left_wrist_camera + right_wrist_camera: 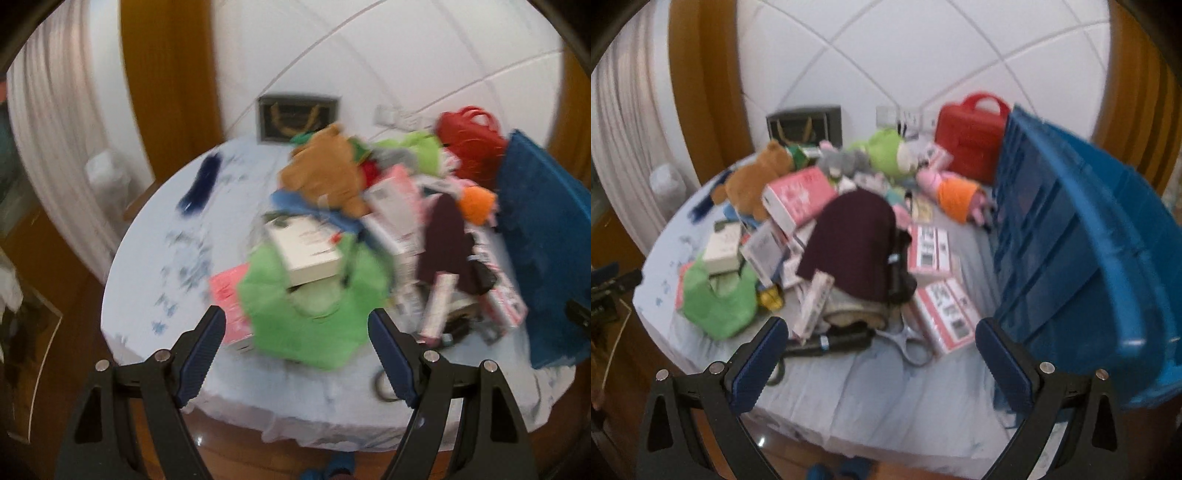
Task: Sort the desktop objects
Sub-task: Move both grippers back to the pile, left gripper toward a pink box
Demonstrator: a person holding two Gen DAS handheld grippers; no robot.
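Observation:
A round table [155,236] with a pale blue cloth holds a heap of things: a brown teddy bear [325,170], a green bag [314,317] with a white box [306,251] on it, pink boxes [798,195], a maroon cloth [857,243], and scissors [908,343]. A blue plastic crate [1071,240] stands tilted at the right. My left gripper [295,321] is open and empty above the near edge, in front of the green bag. My right gripper [879,332] is open and empty, near the scissors.
A red case [971,140], a green plush [890,151] and a pink and orange plush [953,192] lie at the back. A dark framed plaque [295,118] leans on the white wall. A dark blue object [201,184] lies at far left. Wooden floor surrounds the table.

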